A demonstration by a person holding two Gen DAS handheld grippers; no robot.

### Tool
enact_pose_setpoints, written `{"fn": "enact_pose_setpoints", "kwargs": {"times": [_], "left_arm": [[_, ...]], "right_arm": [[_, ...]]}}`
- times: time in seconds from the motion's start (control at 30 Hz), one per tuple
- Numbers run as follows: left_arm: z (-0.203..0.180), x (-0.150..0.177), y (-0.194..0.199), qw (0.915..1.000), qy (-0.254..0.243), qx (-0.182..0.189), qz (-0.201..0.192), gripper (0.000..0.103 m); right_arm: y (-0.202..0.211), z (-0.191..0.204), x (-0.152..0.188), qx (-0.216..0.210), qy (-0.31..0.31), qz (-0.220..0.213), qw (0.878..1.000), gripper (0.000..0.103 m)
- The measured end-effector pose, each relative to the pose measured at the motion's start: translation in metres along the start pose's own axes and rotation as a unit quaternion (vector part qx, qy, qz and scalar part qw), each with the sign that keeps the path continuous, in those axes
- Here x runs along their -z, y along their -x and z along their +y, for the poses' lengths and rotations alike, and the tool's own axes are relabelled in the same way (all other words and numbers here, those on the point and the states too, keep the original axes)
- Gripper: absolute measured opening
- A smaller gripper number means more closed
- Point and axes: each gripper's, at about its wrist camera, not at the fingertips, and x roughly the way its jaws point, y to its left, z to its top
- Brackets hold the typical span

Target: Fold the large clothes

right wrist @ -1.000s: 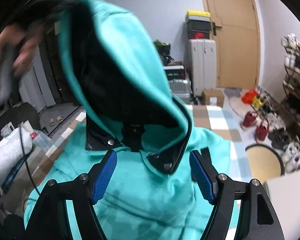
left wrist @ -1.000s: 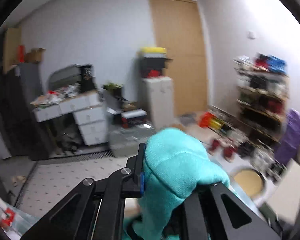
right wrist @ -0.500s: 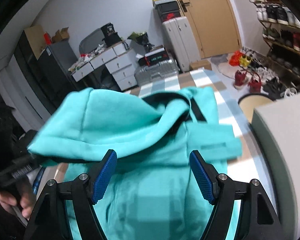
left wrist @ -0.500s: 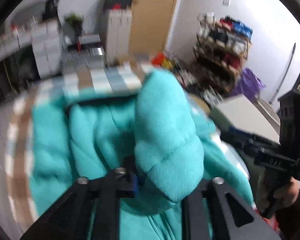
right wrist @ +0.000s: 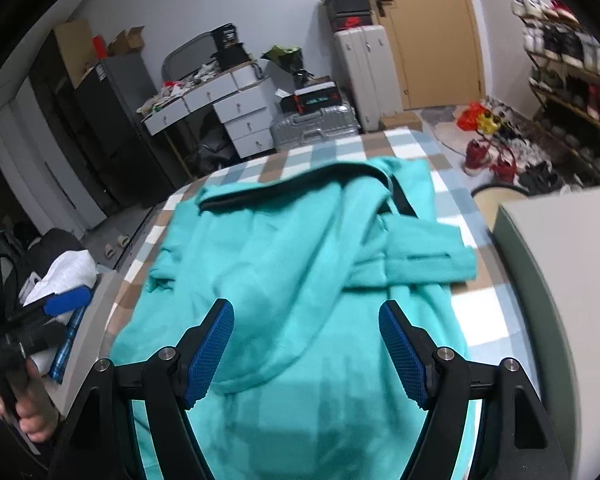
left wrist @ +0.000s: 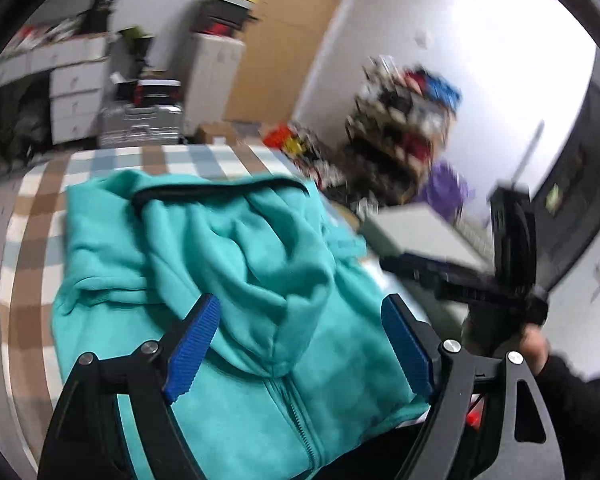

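Note:
A teal zip-up hoodie (left wrist: 228,264) lies on the checked tablecloth (left wrist: 32,216), its hood flopped down over the body and its sleeves folded across. It also shows in the right wrist view (right wrist: 300,248). My left gripper (left wrist: 300,344) is open and empty, hovering above the hood near the zipper. My right gripper (right wrist: 306,352) is open and empty above the hoodie's body. The right gripper's handle appears at the right of the left wrist view (left wrist: 500,280).
A grey box (right wrist: 560,280) stands at the table's right edge. White clothes (right wrist: 64,276) lie off the table's left side. Beyond the table are a silver suitcase (right wrist: 312,126), drawers (right wrist: 240,116), a shoe rack (right wrist: 568,80) and a wooden door (right wrist: 428,32).
My left gripper has let go of the hood and opened. The hood dropped flat onto the hoodie's body. Both grippers have drawn back above the garment.

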Motion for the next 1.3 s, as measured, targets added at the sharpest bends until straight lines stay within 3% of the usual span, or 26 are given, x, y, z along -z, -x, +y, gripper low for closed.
{"fn": "enact_pose_setpoints", "kwargs": {"times": [0.1,0.17,0.27,0.33,0.43,0.47,0.53,0.6,0.67,0.77,0.87,0.97,1.03,1.13,1.23,1.3], "left_arm": [[0.024,-0.003,0.017,0.9973,0.06,-0.001,-0.042,0.079],[0.036,0.013,0.02,0.9938,0.091,0.003,-0.064,0.08],[0.059,0.028,0.015,0.9882,0.135,0.013,-0.072,0.08],[0.066,0.035,0.005,0.9886,0.141,0.013,-0.052,0.08],[0.069,0.036,0.008,0.9879,0.147,0.017,-0.048,0.08],[0.071,0.036,0.011,0.9878,0.146,0.02,-0.049,0.08],[0.075,0.038,0.016,0.9878,0.145,0.018,-0.053,0.08],[0.074,0.038,0.017,0.9888,0.139,0.014,-0.051,0.08],[0.076,0.04,0.016,0.9892,0.138,0.0,-0.048,0.08],[0.081,0.041,0.011,0.9886,0.144,-0.013,-0.043,0.08],[0.086,0.044,0.007,0.9861,0.161,-0.011,-0.038,0.08],[0.088,0.046,0.004,0.9846,0.172,-0.005,-0.031,0.08],[0.087,0.047,0.003,0.9848,0.171,-0.009,-0.03,0.08],[0.085,0.048,0.005,0.9852,0.167,-0.017,-0.032,0.08],[0.085,0.049,0.005,0.9845,0.17,-0.021,-0.035,0.08],[0.087,0.05,0.004,0.9837,0.175,-0.021,-0.035,0.08]], "right_arm": [[-0.003,0.026,-0.012,-0.013,0.026,0.013,0.999,0.08],[-0.018,0.046,-0.02,-0.018,0.047,0.039,0.998,0.081],[-0.054,0.076,-0.03,0.026,0.121,0.088,0.988,0.081],[-0.084,0.096,-0.034,0.065,0.183,0.13,0.972,0.08],[-0.126,0.119,-0.028,0.104,0.273,0.196,0.936,0.076],[-0.14,0.126,-0.023,0.124,0.304,0.216,0.92,0.07],[-0.163,0.131,-0.012,0.163,0.348,0.247,0.89,0.031],[-0.186,0.122,-0.008,0.189,0.34,0.285,0.876,0.025],[-0.193,0.116,-0.014,0.185,0.319,0.294,0.882,0.019],[-0.178,0.111,-0.041,0.172,0.276,0.247,0.913,0.017],[-0.14,0.104,-0.082,0.138,0.21,0.15,0.956,0.017],[-0.092,0.099,-0.11,0.079,0.149,0.034,0.985,0.017],[-0.066,0.095,-0.109,0.046,0.119,-0.033,0.991,0.016],[-0.045,0.087,-0.089,-0.034,0.083,-0.089,0.992,0.017],[-0.048,0.078,-0.054,-0.055,0.074,-0.088,0.992,0.017],[-0.06,0.075,-0.025,-0.041,0.082,-0.066,0.994,0.017]]}}
